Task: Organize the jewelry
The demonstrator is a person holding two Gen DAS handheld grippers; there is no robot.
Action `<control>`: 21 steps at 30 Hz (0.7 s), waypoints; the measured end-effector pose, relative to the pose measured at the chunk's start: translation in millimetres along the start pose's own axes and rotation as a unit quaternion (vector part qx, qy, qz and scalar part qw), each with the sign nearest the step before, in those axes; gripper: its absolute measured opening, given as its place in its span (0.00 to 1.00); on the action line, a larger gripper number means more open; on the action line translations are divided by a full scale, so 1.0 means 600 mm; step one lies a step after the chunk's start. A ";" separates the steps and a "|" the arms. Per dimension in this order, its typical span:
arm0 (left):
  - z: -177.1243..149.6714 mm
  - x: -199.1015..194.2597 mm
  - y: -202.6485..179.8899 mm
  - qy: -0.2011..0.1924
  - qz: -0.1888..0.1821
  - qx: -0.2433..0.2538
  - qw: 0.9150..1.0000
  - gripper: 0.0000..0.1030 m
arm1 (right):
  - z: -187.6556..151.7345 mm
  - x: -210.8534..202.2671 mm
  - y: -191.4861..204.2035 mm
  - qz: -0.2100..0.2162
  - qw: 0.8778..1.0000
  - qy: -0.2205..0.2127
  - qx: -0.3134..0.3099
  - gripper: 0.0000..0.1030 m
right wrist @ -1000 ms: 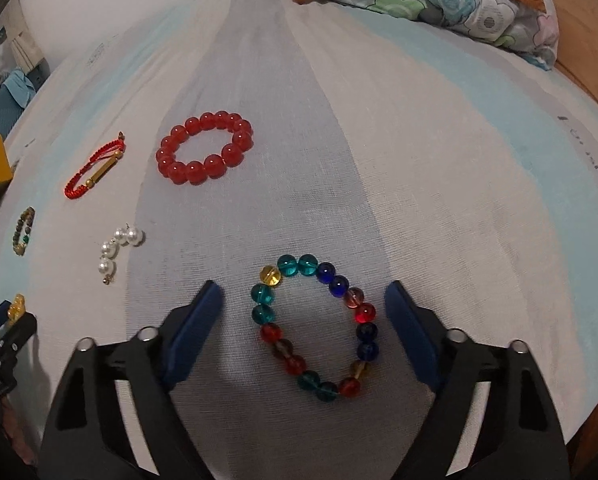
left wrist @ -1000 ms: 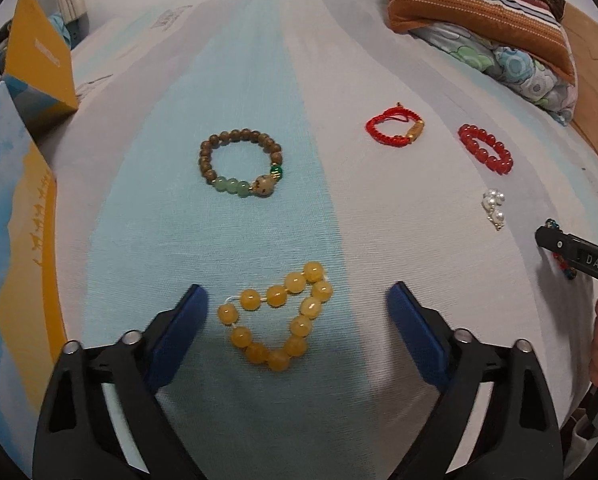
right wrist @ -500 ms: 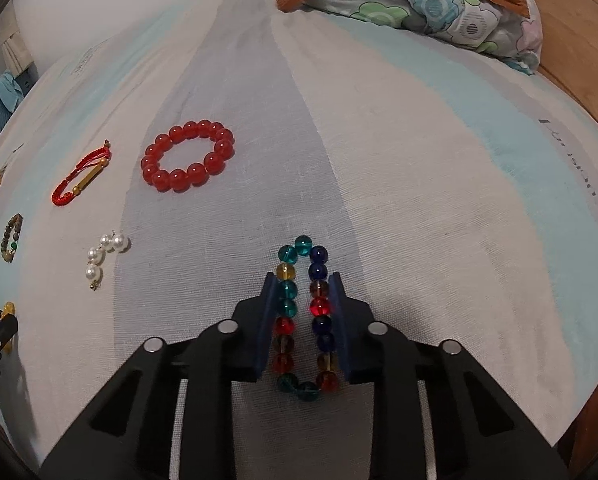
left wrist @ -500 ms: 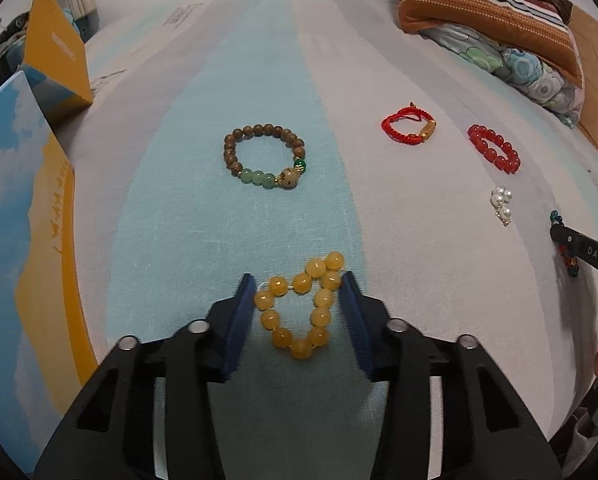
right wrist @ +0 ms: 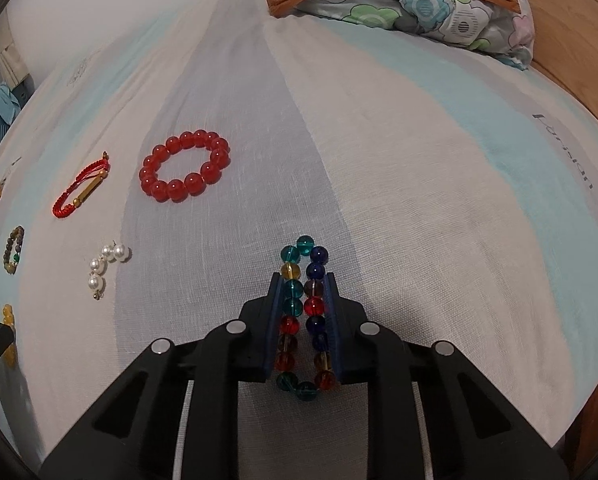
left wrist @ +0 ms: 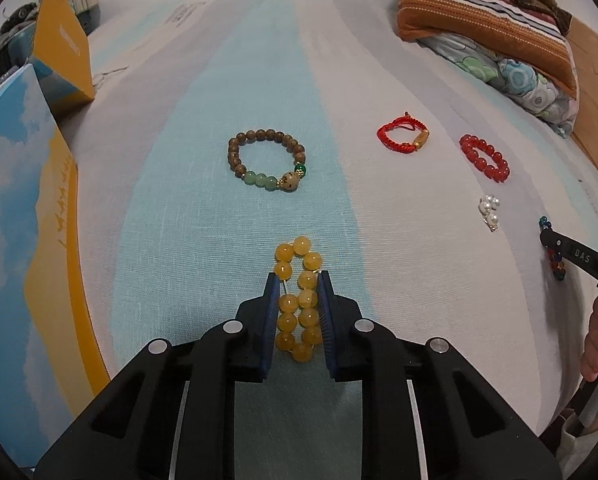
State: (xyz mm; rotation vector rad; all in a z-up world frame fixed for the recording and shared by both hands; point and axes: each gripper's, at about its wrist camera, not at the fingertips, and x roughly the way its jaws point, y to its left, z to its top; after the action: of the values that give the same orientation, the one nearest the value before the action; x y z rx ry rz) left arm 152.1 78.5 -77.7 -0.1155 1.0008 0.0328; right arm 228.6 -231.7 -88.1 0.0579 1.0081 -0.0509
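Note:
On the striped bed sheet lies a yellow bead bracelet. My left gripper is closing on it, and its blue pads press the loop flat into two rows. In the right wrist view a multicoloured glass bead bracelet is squeezed the same way between the closing jaws of my right gripper. Both bracelets rest on the sheet, with their far ends sticking out past the fingertips.
Spread over the sheet are a brown and green bead bracelet, a red cord bracelet, a red bead bracelet and a pearl piece. Yellow and blue boxes stand at the left. Pillows lie at the back right.
Both grippers went from wide open around their bracelets to closed on them. Each round loop has been pressed into a narrow double row.

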 end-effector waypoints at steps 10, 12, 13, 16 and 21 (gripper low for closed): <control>0.002 -0.016 -0.007 -0.009 0.000 0.010 1.000 0.00 | 0.002 -0.012 -0.001 0.010 1.000 -0.016 0.004 0.18; 0.002 -0.015 -0.007 -0.007 0.002 0.011 1.000 0.00 | 0.002 -0.015 0.000 0.011 1.000 -0.018 0.004 0.18; 0.001 -0.013 -0.007 -0.004 0.001 0.012 1.000 0.00 | 0.002 -0.015 0.001 0.011 1.000 -0.018 0.003 0.18; 0.001 -0.013 -0.005 -0.005 0.002 0.010 1.000 0.00 | 0.002 -0.015 0.001 0.011 1.000 -0.019 0.003 0.18; 0.001 -0.005 0.001 0.004 0.012 0.004 1.000 0.06 | 0.002 -0.015 0.004 0.012 1.000 -0.017 -0.001 0.18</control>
State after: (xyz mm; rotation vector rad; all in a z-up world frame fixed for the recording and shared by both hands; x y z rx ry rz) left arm 151.1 79.0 -75.2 -0.0960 1.0100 0.0512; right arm 224.9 -229.2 -80.2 0.0668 0.9741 -0.0286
